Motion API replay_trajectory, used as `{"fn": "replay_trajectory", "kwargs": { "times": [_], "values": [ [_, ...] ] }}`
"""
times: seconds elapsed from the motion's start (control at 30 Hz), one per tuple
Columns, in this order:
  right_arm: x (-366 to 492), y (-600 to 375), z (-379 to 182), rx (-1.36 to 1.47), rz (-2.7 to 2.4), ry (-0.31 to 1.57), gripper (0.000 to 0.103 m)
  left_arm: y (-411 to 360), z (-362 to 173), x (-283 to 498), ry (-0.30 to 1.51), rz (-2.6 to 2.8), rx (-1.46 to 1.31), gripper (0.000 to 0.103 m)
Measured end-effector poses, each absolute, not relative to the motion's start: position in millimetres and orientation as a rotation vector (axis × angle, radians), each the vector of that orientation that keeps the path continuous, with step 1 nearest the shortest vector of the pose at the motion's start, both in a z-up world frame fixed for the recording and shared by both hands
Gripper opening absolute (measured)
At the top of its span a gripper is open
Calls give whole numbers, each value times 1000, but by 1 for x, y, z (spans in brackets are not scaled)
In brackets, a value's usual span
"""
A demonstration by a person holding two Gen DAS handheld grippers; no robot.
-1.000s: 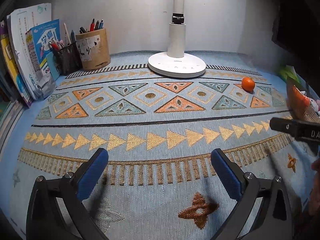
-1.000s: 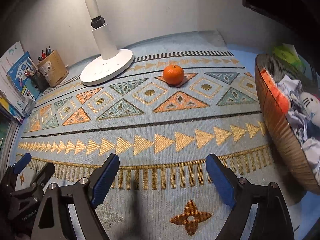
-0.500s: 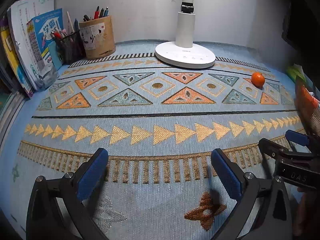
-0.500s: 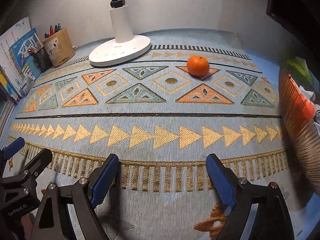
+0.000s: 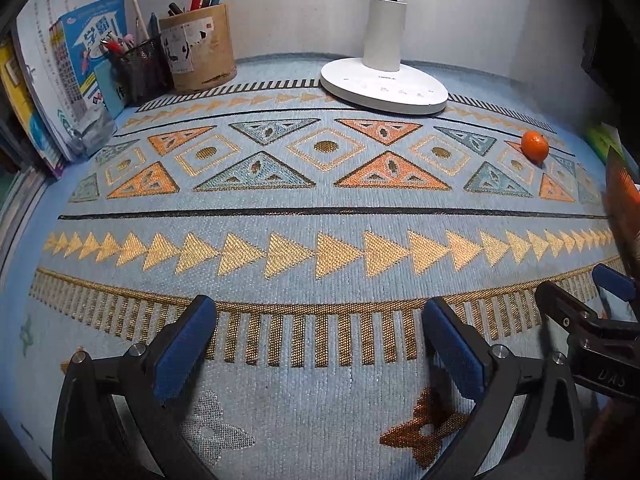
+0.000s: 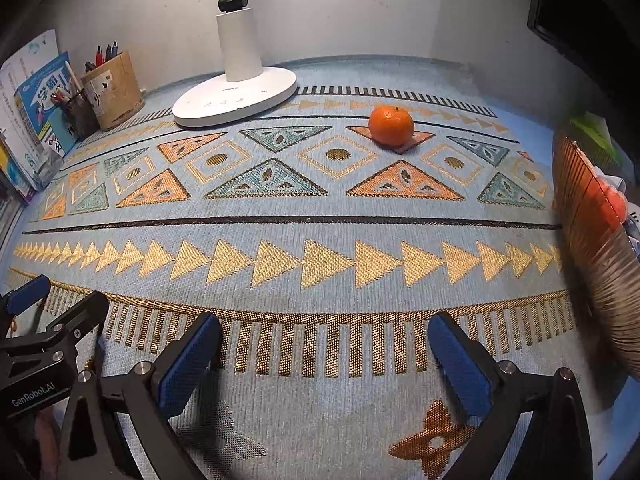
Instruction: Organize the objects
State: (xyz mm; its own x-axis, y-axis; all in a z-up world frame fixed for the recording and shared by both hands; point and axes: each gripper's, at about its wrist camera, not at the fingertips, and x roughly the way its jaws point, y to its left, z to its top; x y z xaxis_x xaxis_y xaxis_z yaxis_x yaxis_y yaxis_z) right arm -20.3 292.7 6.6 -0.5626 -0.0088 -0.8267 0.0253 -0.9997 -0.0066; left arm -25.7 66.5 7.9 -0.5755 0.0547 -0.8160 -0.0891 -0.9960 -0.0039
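Observation:
A small orange (image 6: 391,125) lies on the patterned blue mat (image 6: 320,220), far ahead of my right gripper (image 6: 322,346). That gripper's jaws are opening and hold nothing. In the left wrist view the orange (image 5: 535,145) sits far right. My left gripper (image 5: 318,334) stands open and empty over the mat's near fringe. Each gripper shows at the edge of the other's view: the right gripper (image 5: 600,304) and the left gripper (image 6: 52,300). A woven basket (image 6: 584,232) at the right edge holds cloth and an orange item.
A white lamp base (image 5: 383,85) stands at the back centre. A wooden pen pot (image 5: 198,48), a black mesh holder (image 5: 138,68) and upright books (image 5: 76,76) fill the back left. A dark screen (image 6: 588,20) hangs at the upper right.
Both grippers have dropped closer to the mat and tilted, so the orange and lamp shifted in view. The right gripper's jaws stand slightly wider than before.

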Motion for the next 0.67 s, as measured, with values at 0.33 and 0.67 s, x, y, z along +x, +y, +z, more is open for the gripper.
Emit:
{"fn": "replay_trajectory", "kwargs": {
  "times": [0.33, 0.67],
  "values": [
    [-15, 294, 6, 1416, -2774, 32, 103, 66, 9, -26, 40, 2737, -1401, 103],
    [-15, 294, 6, 1416, -2774, 32, 103, 65, 8, -26, 41, 2735, -1399, 103]
  ]
}}
